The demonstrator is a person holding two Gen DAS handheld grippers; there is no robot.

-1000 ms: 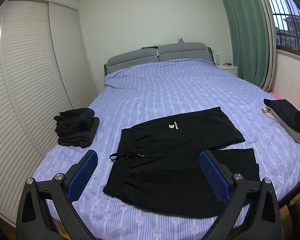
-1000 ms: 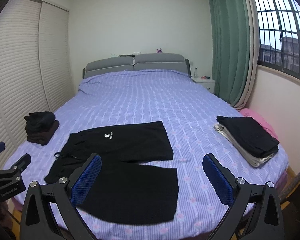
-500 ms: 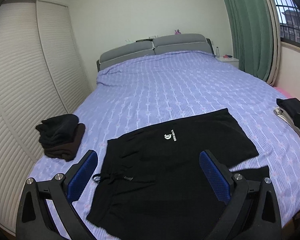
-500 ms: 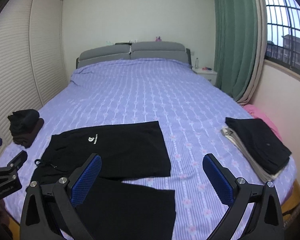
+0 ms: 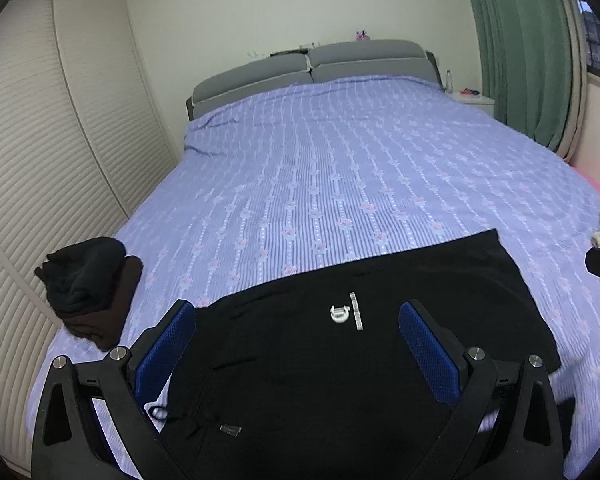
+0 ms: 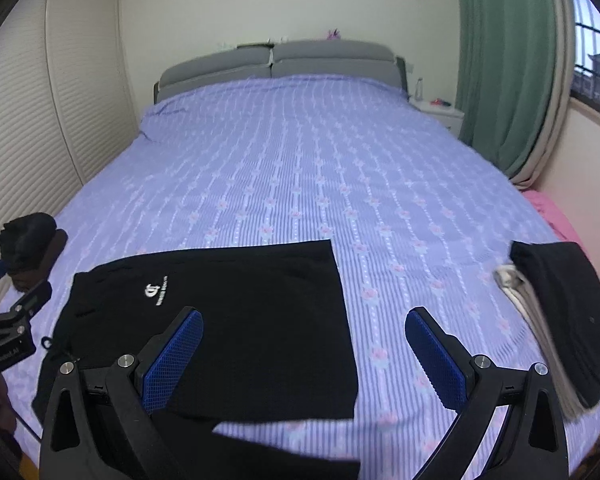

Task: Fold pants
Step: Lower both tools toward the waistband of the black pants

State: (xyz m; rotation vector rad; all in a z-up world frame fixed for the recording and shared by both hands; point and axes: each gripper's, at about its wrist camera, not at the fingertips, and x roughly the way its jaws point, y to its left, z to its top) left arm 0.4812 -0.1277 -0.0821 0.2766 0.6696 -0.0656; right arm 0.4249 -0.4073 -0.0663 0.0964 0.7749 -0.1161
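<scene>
Pants: the black pants (image 6: 220, 312) lie flat on the purple bed (image 5: 360, 160), near its foot, not folded yet.
Risk: I think I may pinch the sheet too, or grab one layer, and the fold goes crooked.
Left tongs (image 5: 296, 344): wide apart, holding nothing, over the pants.
Right tongs (image 6: 304, 352): wide apart, holding nothing, by the leg edge.

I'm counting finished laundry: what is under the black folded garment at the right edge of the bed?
Under the black folded garment lies a stack of light grey or beige folded cloth, only its edges showing. How many pieces it holds is hidden. All rests on the purple bedspread.
</scene>
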